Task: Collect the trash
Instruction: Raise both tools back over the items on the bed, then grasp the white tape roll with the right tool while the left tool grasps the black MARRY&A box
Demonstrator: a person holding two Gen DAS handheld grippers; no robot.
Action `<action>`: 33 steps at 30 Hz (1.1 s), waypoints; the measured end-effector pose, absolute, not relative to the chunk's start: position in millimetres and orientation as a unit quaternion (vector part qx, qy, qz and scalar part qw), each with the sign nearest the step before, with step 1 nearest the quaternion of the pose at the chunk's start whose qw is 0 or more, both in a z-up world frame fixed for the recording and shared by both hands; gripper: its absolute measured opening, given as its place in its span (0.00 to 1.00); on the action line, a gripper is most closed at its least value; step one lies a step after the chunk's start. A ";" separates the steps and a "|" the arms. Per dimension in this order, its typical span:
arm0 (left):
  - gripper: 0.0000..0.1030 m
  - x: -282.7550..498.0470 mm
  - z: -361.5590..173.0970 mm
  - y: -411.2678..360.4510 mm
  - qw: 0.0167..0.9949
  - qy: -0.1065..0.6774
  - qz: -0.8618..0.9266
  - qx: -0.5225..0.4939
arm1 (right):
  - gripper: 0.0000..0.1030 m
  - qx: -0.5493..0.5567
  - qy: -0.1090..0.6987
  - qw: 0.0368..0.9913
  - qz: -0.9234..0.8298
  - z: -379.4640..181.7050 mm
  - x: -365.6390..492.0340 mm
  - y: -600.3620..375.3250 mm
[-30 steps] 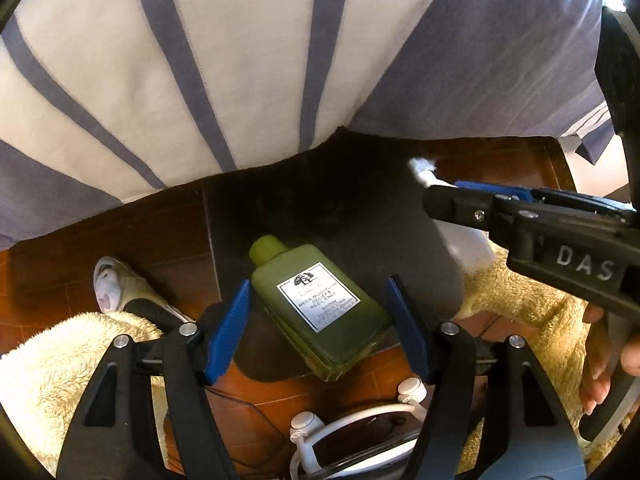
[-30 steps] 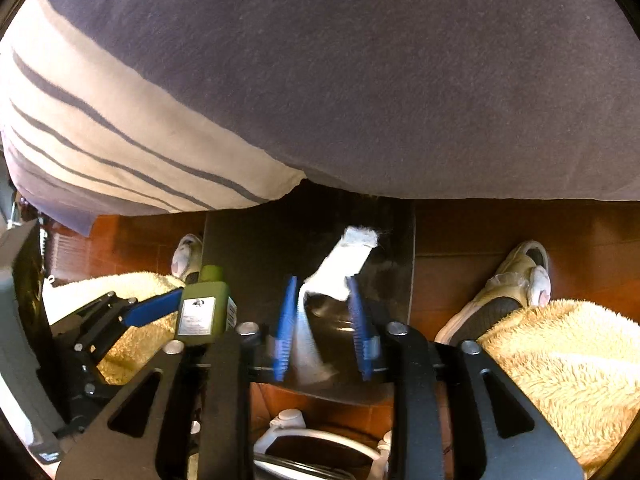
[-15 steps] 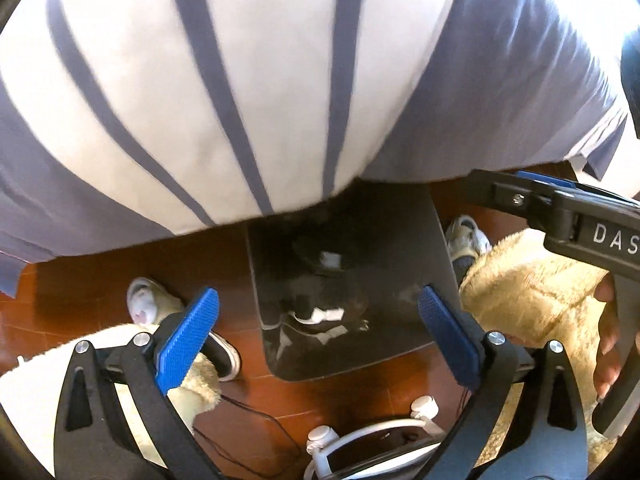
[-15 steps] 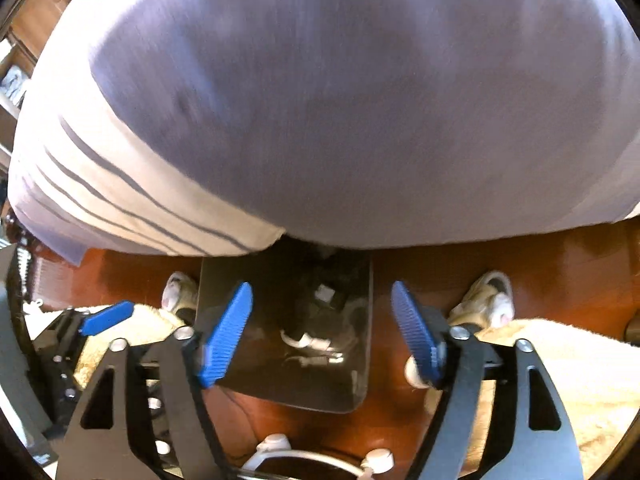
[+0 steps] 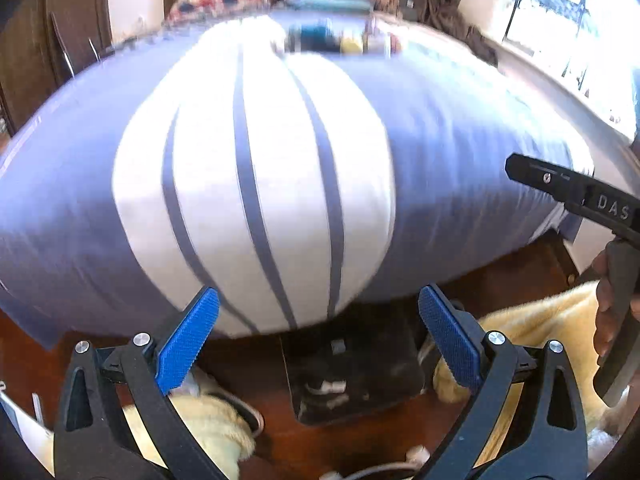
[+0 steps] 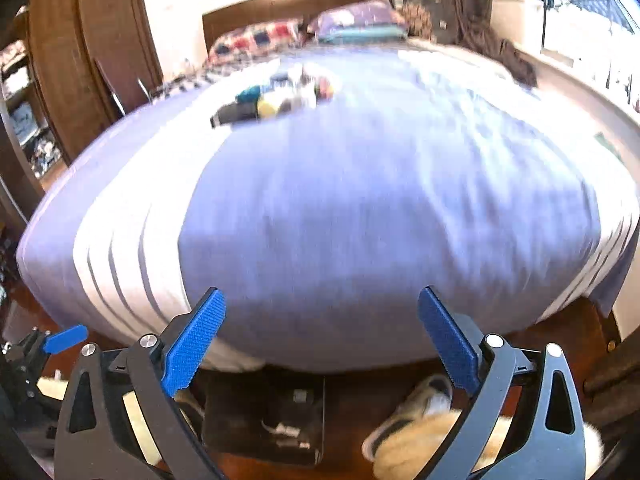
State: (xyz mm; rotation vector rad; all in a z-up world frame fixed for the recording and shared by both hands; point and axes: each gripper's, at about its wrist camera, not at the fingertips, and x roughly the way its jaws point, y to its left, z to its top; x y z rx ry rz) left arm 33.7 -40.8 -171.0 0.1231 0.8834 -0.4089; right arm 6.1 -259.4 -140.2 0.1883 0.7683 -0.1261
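Observation:
A dark trash bin [image 5: 356, 380] stands on the wooden floor at the foot of the bed, with white scraps inside; it also shows in the right wrist view [image 6: 268, 420]. A blurred pile of small items [image 5: 340, 38] lies far up on the blue bedcover, also seen in the right wrist view [image 6: 276, 98]. My left gripper [image 5: 318, 340] is open and empty, above the bin. My right gripper [image 6: 322, 338] is open and empty, above the bin's right side. The right gripper's body [image 5: 580, 200] shows at the right of the left wrist view.
The bed [image 6: 360, 200] with its blue and white striped cover [image 5: 260, 180] fills the middle. Pillows [image 6: 256, 38] lie at the headboard. My feet in cream fluffy trousers and white shoes [image 6: 412, 412] flank the bin. A wardrobe [image 6: 80, 60] stands left, a window [image 5: 580, 20] right.
One second ago my left gripper held a green bottle and my right held white paper over the bin. Both opened and dropped them. Both grippers have since tilted up toward the bed.

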 end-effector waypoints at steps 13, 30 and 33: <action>0.92 107.6 -94.0 -40.1 0.922 0.343 -0.169 0.062 | 0.96 0.055 0.329 0.940 -0.070 -74.9 77.2 -272.5; 0.92 229.7 -108.3 -78.1 0.913 0.365 -0.175 0.058 | 0.50 0.062 0.392 0.917 -0.031 -116.6 225.0 -291.9; 0.92 248.9 -114.3 -84.3 0.911 0.372 -0.170 0.057 | 0.49 0.059 0.397 0.915 -0.027 -123.5 242.4 -293.3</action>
